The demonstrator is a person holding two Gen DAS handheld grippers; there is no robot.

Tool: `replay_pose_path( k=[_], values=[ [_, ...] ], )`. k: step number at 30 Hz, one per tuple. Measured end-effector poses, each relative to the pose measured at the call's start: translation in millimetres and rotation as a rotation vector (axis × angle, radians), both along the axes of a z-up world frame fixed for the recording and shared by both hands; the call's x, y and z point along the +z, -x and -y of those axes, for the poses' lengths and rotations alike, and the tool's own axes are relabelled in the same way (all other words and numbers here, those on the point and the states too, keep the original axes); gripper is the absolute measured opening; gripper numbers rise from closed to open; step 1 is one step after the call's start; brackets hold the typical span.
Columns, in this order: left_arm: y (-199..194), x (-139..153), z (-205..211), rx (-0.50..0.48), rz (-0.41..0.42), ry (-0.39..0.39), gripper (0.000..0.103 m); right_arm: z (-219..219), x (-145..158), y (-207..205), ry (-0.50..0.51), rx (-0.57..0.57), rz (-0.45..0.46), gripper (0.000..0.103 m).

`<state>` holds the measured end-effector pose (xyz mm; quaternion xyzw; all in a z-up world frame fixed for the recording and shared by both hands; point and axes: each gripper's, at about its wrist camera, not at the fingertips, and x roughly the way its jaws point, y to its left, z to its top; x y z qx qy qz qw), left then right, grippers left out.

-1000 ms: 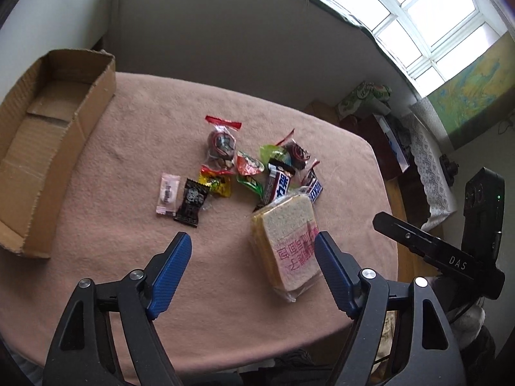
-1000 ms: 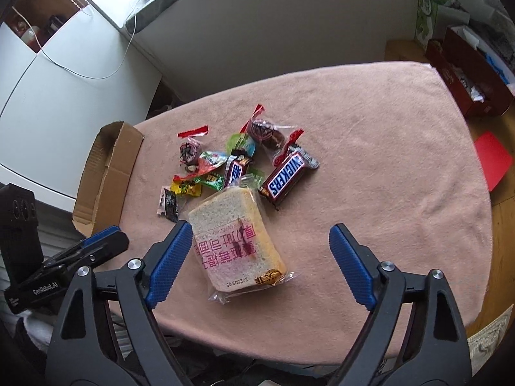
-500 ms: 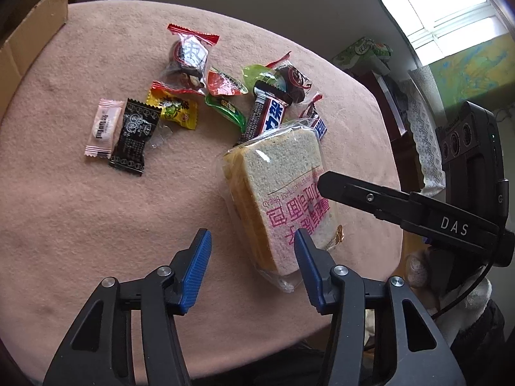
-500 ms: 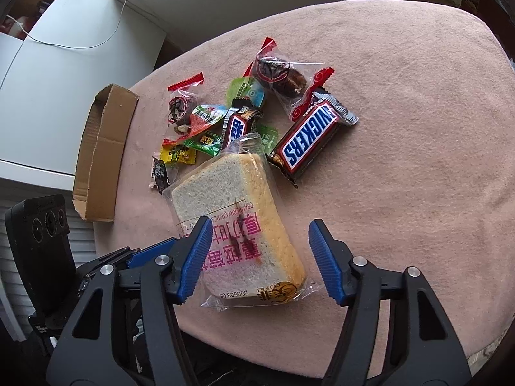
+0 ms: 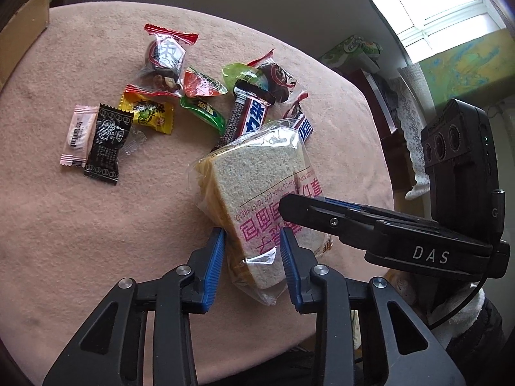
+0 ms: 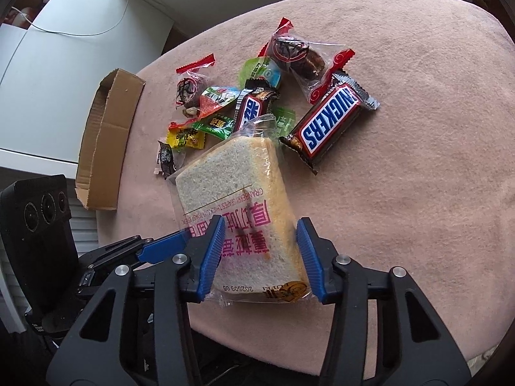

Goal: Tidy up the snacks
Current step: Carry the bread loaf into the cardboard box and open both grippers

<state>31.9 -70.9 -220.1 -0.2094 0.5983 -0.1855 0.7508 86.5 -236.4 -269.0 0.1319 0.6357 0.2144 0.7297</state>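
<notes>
A bagged slice of toast bread (image 5: 257,180) with pink print lies at the near edge of the pink table (image 5: 96,218). My left gripper (image 5: 252,257) straddles its near left corner, blue pads close to the bag on both sides. My right gripper (image 6: 259,251) straddles the bread's (image 6: 235,189) near end, pads against its sides. A Snickers bar (image 6: 328,125) and several small wrapped candies (image 5: 145,112) lie beyond the bread. Whether either gripper squeezes the bread is unclear.
An open cardboard box (image 6: 103,141) lies at the table's far left edge, also in the left wrist view (image 5: 22,32). A white cabinet (image 6: 64,74) stands beyond the table. Shelves and clutter (image 5: 370,61) sit below the window on the right.
Both grippers have moved down and forward to the bread and have narrowed from wide open to closely bracketing it. The bread and the candies lie where they were.
</notes>
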Motion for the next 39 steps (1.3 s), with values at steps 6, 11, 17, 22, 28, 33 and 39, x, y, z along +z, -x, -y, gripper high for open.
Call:
replay_pose_path(
  k=[6, 11, 17, 22, 28, 33, 39],
  values=[
    [-0.7, 5.1, 1.4, 0.010, 0.025, -0.008, 0.032, -8.5, 9.3, 4.4, -0.012, 0.003, 0.010, 0.049],
    [2.6, 18.3, -10.2, 0.042, 0.062, -0.014, 0.032, -23.0, 25.5, 2.7, -0.025, 0.030, 0.038, 0.048],
    [10.4, 37.8, -40.7, 0.112, 0.110, -0.018, 0.032, -58.2, 49.3, -2.2, -0.037, 0.101, 0.080, 0.048],
    [19.0, 52.0, -73.1, 0.193, 0.147, -0.031, 0.032, -101.0, 67.5, -7.1, -0.051, 0.182, 0.113, 0.048],
    [30.0, 66.1, -125.0, 0.308, 0.179, -0.039, 0.032, -160.5, 83.5, -9.8, -0.068, 0.285, 0.141, 0.048],
    [38.2, 72.7, -167.8, 0.384, 0.199, -0.053, 0.032, -207.3, 91.6, -9.6, -0.069, 0.361, 0.163, 0.048],
    [43.5, 75.7, -207.7, 0.451, 0.215, -0.079, 0.032, -256.6, 96.3, -12.7, -0.068, 0.425, 0.177, 0.048]
  ],
)
